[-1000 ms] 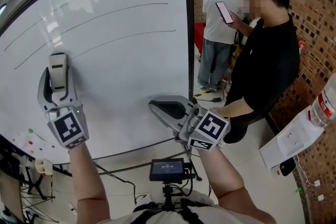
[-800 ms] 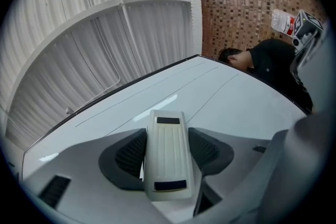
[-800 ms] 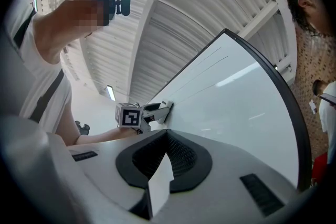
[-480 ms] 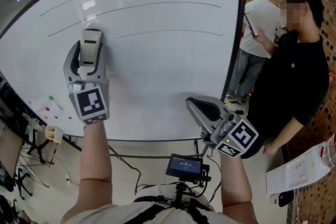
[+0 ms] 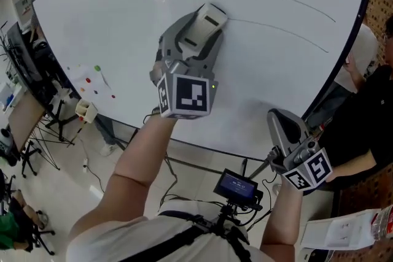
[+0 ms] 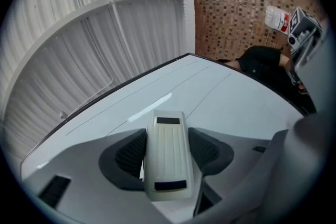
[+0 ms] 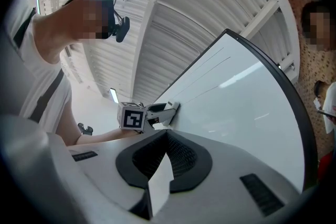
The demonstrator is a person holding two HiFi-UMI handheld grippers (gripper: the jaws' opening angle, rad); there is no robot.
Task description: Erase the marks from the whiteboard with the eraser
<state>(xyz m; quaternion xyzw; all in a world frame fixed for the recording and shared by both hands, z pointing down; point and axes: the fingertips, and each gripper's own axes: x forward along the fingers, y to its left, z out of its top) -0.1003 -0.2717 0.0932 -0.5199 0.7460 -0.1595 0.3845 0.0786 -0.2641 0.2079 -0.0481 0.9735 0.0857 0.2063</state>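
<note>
A large whiteboard point(image 5: 123, 40) carries three thin dark lines point(image 5: 282, 34) across its upper part. My left gripper point(image 5: 199, 30) is shut on a cream eraser point(image 5: 207, 20), which is pressed flat on the board at the left end of the lowest line. In the left gripper view the eraser point(image 6: 167, 157) sits between both pads, with the whiteboard point(image 6: 236, 107) beyond it. My right gripper point(image 5: 284, 126) hangs low by the board's lower right edge, shut and holding nothing. The right gripper view looks past its own shut right gripper point(image 7: 165, 157) to the eraser point(image 7: 170, 109) on the whiteboard point(image 7: 247, 107).
A person in black point(image 5: 368, 126) stands just right of the board. Small coloured magnets point(image 5: 97, 73) dot its lower left corner. Stand legs and cables run under the board. Papers point(image 5: 344, 233) lie at bottom right, and a small screen point(image 5: 238, 186) sits at my chest.
My left gripper has slid the eraser to the right along the lowest line, and that line now looks shorter at its left end. The right gripper has stayed low and shut.
</note>
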